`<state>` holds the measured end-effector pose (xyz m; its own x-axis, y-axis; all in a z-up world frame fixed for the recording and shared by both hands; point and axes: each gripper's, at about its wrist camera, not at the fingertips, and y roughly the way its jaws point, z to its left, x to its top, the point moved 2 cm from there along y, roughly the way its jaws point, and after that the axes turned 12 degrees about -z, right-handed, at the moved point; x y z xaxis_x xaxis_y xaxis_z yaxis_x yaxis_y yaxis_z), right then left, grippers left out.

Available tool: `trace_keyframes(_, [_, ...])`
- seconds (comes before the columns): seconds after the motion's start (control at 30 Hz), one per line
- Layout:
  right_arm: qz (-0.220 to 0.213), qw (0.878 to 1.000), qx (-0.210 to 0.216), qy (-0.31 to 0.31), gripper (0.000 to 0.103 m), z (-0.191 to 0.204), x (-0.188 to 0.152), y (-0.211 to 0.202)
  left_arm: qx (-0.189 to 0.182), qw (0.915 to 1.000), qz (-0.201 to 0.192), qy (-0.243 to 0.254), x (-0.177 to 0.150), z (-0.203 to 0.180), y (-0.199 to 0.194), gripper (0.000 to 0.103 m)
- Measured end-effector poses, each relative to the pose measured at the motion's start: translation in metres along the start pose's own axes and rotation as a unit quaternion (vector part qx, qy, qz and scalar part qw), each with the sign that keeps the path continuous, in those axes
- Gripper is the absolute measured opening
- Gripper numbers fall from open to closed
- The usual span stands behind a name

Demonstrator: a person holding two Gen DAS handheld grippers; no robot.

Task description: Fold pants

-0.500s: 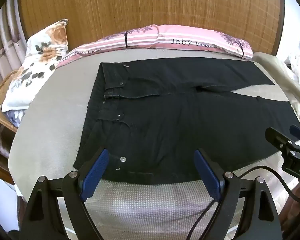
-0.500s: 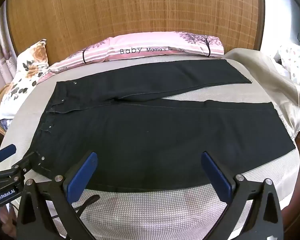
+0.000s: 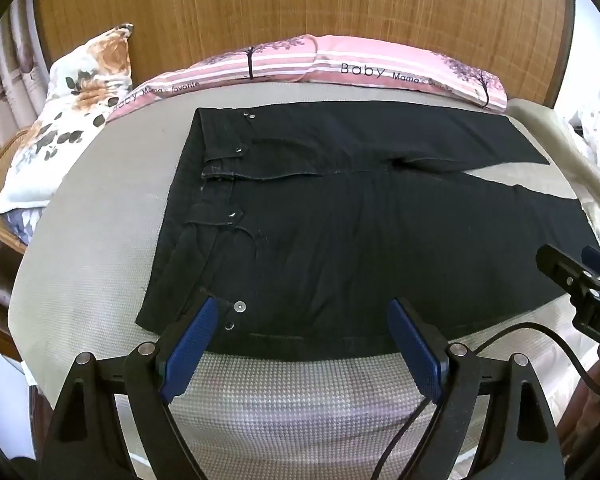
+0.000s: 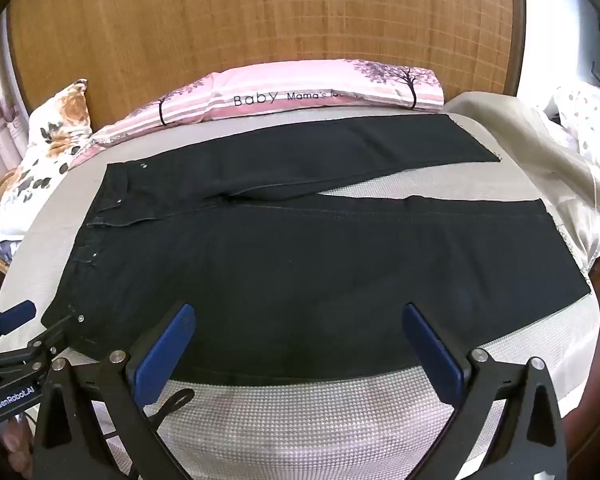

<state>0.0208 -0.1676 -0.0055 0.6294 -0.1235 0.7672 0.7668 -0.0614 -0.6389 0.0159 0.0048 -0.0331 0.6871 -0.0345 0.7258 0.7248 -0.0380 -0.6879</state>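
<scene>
Black pants (image 3: 340, 240) lie flat on the bed (image 3: 92, 264), waistband left, legs splayed toward the pink pillow (image 3: 340, 66). Left tongs (image 3: 302, 340) and right tongs (image 4: 298, 350) both spread apart, empty, at the pants' near edge.

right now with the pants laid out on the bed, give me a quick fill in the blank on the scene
1. The pants lying flat on the bed are ____ in colour.
2. Both the left claw and the right claw have their jaws ____.
3. The word printed biggest on the pink striped pillow is ____.
4. The waistband lies toward the ____ claw.

Missing words: black; open; Baby; left
</scene>
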Motion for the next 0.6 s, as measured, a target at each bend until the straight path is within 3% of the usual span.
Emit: trace_keyframes(0.6, [0.002, 1.000, 0.007, 0.001, 0.103, -0.0055, 0.0039, -0.0024, 0.003, 1.0000, 0.004, -0.001, -0.0011, 0.0010, 0.0023, 0.087])
